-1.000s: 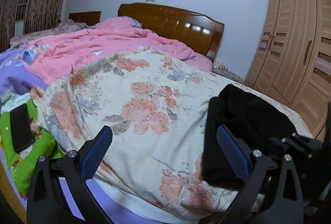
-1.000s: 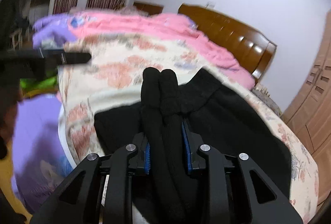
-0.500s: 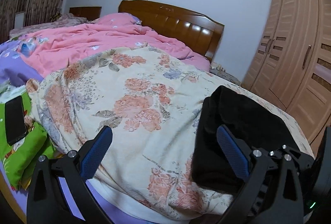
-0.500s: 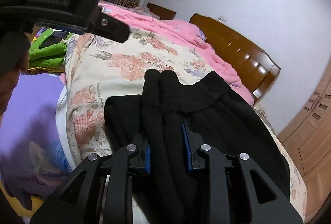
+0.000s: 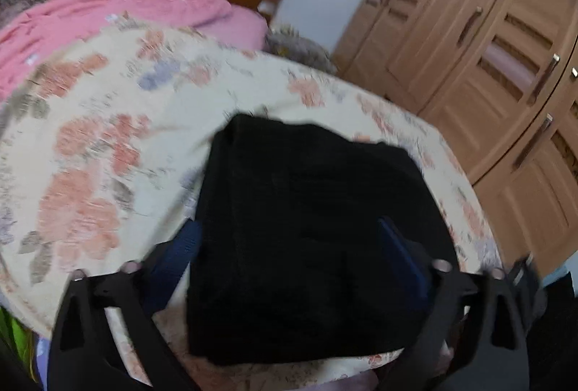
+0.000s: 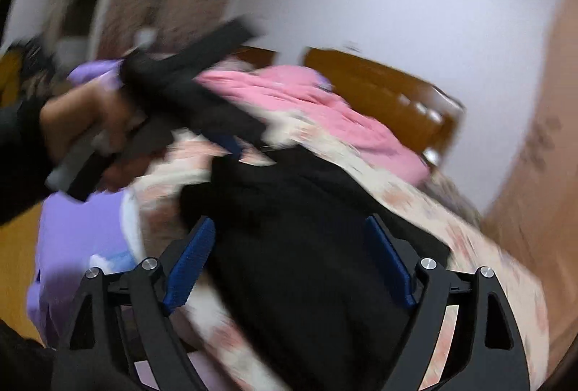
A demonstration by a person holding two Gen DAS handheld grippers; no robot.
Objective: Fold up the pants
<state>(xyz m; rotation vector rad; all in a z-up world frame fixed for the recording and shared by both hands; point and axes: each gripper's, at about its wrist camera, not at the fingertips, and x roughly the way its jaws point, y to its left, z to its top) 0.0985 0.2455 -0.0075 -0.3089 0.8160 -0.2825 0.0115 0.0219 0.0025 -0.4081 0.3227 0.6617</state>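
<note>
Folded pants [image 5: 310,228] on the bed [image 5: 108,145].
Left hand-held gripper [image 5: 289,253] closing, right hand-held gripper [image 6: 289,261] opening; both straddle the pants, pads not pressing.

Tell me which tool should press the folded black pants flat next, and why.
Probably the left tool: its closing jaws already straddle the black pants on the floral quilt, nothing pinched. The right tool is opening, the pants between its pads but not gripped.
</note>
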